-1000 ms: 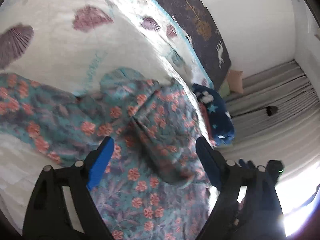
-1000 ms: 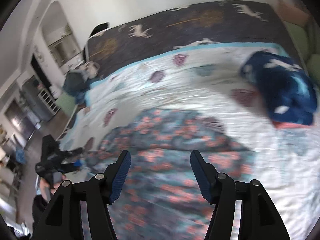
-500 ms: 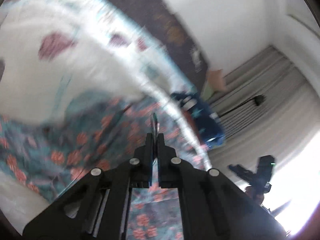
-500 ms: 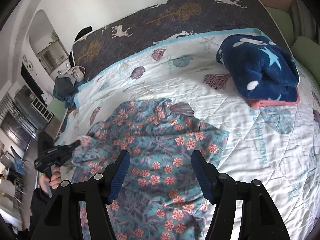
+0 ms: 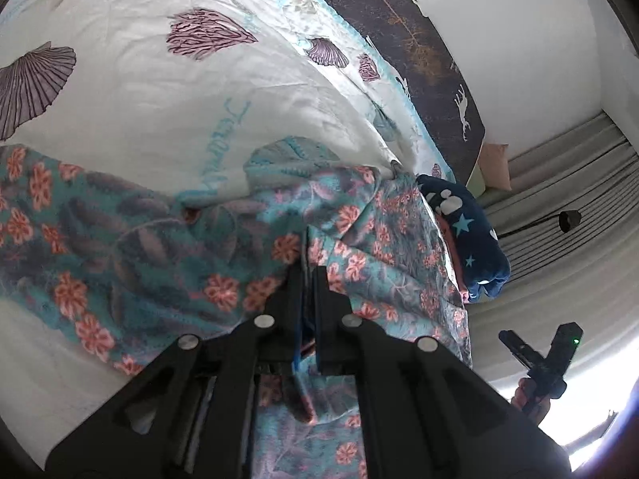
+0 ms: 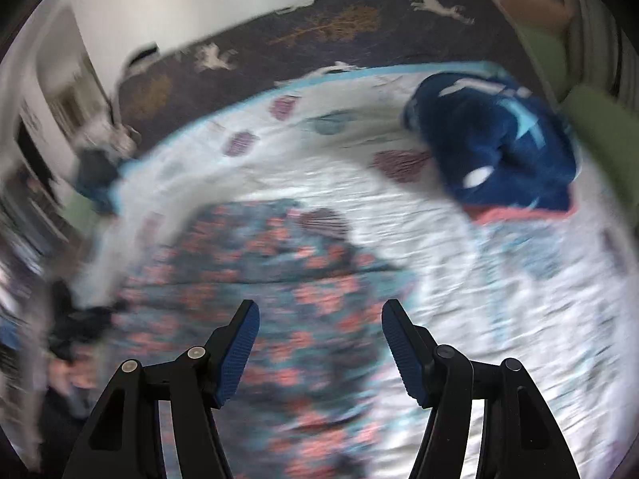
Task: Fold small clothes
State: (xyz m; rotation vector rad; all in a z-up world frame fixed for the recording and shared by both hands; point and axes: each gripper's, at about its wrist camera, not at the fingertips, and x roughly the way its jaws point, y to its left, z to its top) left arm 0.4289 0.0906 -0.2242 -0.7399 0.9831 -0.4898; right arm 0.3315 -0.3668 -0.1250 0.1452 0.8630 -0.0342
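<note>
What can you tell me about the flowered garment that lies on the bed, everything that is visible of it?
The flowered garment is soft, fuzzy-looking cloth, teal with grey leaves and coral-pink flowers. It lies spread and rumpled on the white quilt printed with shells, one part folded over itself. The left gripper has its jaws closed on a raised fold of it near the middle. The right gripper hangs open above it, touching nothing. A folded navy blanket lies beyond its far edge.

A bed's white shell-print quilt (image 5: 131, 92) carries a floral teal garment (image 5: 167, 255) and a folded navy star blanket (image 5: 471, 235).
</note>
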